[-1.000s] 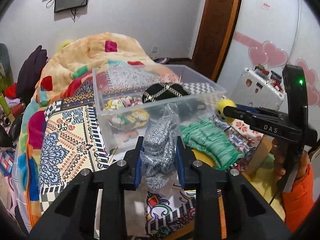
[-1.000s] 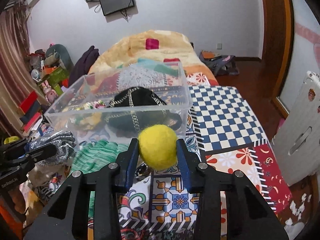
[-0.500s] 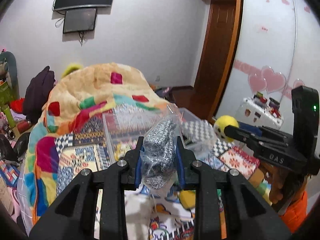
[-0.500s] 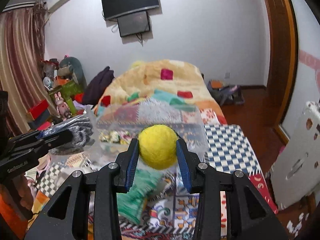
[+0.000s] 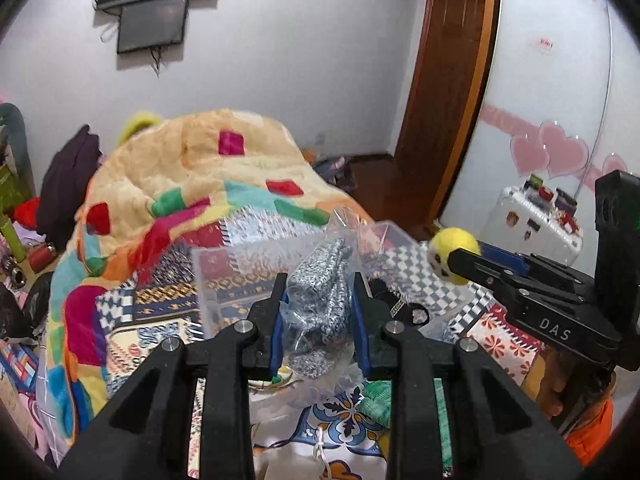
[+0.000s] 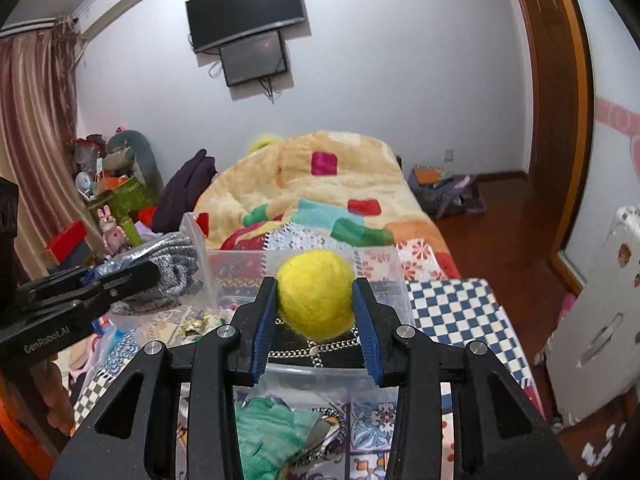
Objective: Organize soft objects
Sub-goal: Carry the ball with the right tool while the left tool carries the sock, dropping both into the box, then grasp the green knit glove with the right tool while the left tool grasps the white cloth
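My left gripper (image 5: 319, 312) is shut on a clear bag of grey knit fabric (image 5: 320, 304) and holds it up over the near left part of the clear plastic bin (image 5: 224, 276). It also shows in the right wrist view (image 6: 120, 280). My right gripper (image 6: 315, 312) is shut on a yellow felt ball (image 6: 316, 294), held above the bin's near rim (image 6: 316, 376). The ball also shows in the left wrist view (image 5: 454, 256). A black item with a chain (image 6: 320, 348) lies in the bin. A green knit piece (image 6: 276, 432) lies on the bed before the bin.
The bin stands on a bed with a patterned quilt (image 5: 132, 320); a bunched blanket (image 6: 320, 184) lies behind it. A white suitcase (image 6: 600, 320) stands right of the bed. Toys and boxes (image 6: 108, 200) crowd the left. A wooden door frame (image 6: 560, 120) is at right.
Both grippers have risen and moved forward with their loads, from in front of the bin to over it. Both stayed shut.
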Action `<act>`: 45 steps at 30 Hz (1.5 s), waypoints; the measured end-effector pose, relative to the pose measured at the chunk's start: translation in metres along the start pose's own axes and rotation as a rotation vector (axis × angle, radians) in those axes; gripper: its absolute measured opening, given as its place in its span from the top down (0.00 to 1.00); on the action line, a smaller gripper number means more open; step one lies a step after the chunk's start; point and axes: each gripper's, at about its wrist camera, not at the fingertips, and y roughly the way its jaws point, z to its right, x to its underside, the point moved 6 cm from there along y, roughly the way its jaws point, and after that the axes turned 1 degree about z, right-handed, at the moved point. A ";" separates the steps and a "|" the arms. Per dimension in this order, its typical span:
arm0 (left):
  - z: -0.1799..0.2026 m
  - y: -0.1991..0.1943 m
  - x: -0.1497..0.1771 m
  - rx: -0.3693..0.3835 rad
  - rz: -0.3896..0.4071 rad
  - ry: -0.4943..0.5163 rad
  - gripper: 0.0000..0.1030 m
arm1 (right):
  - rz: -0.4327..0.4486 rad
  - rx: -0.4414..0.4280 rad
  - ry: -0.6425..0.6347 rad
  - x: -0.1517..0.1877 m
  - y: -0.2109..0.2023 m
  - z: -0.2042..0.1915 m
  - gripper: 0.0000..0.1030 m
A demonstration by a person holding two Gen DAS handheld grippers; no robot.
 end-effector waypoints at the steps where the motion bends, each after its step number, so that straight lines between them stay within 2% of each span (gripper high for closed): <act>1: 0.000 0.010 0.002 -0.005 -0.028 0.009 0.73 | -0.015 0.004 0.010 0.002 0.007 0.003 0.66; 6: 0.006 0.037 0.012 -0.022 -0.109 0.058 0.73 | -0.081 0.026 0.033 0.013 0.028 0.015 0.66; 11: 0.014 0.050 0.020 -0.028 -0.151 0.102 0.73 | -0.132 0.046 0.044 0.023 0.041 0.024 0.66; 23: 0.008 0.061 0.026 -0.023 -0.209 0.063 0.72 | -0.169 0.076 0.011 0.029 0.044 0.025 0.64; 26: 0.007 0.056 0.026 -0.032 -0.205 0.059 0.61 | -0.172 0.093 0.006 0.028 0.043 0.024 0.56; 28: 0.008 0.048 0.024 -0.036 -0.178 0.058 0.43 | -0.159 0.100 0.004 0.026 0.040 0.023 0.46; 32: 0.010 0.026 0.019 -0.046 -0.118 0.069 0.35 | -0.115 0.110 -0.015 0.020 0.025 0.019 0.41; 35: 0.011 0.006 0.015 -0.058 -0.074 0.074 0.25 | -0.083 0.104 -0.046 0.015 0.012 0.010 0.40; 37: 0.010 -0.006 0.014 -0.071 -0.041 0.066 0.12 | -0.066 0.084 -0.058 0.013 0.003 0.002 0.25; 39: 0.006 -0.019 0.014 -0.087 -0.005 0.047 0.04 | -0.034 0.068 -0.070 0.012 -0.007 -0.005 0.21; 45: -0.004 -0.044 0.030 -0.090 0.021 0.008 0.03 | -0.018 0.012 -0.081 0.018 -0.025 -0.020 0.19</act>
